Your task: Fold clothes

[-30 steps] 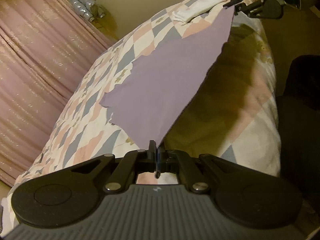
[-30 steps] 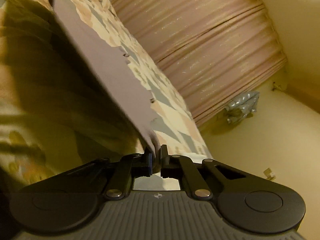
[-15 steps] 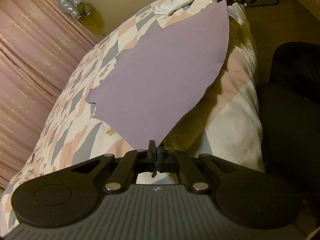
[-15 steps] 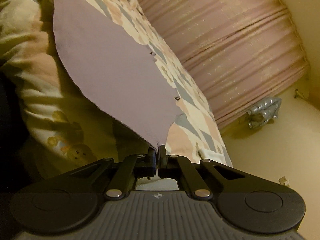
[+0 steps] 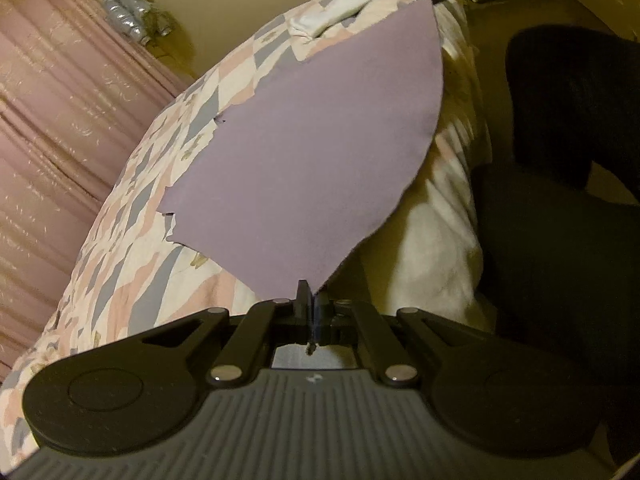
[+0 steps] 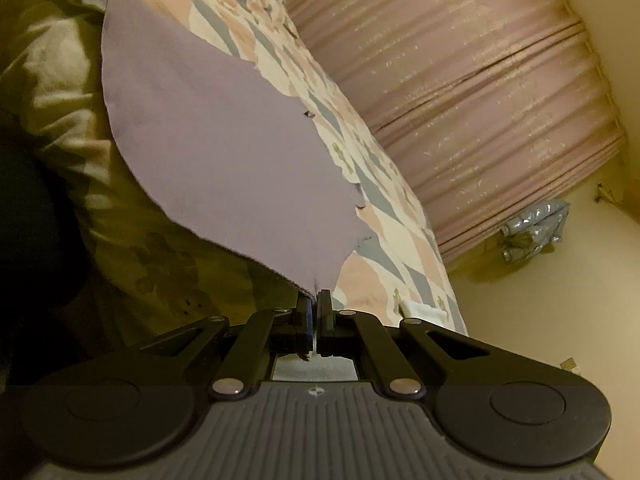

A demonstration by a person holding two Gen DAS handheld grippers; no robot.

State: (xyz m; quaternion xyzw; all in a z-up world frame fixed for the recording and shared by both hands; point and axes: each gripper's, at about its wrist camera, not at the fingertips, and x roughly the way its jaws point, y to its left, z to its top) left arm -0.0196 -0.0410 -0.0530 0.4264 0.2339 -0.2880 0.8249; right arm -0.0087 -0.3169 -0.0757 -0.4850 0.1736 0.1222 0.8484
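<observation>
Both tools, left tool and right tool, pinch flat lilac cloth corners.

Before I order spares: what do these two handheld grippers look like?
Both match: left gripper and right gripper are matte black, with a grey ribbed body, scissor-like link arms on silver pivot pins, round side discs and a small logo. The right one's pad looks blue. No cables or sleeves show.

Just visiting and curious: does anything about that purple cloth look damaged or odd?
Yes. The far edge of the purple cloth, lying on the patchwork bedspread, looks ragged, with small notches, unlike its smooth near edge.
</observation>
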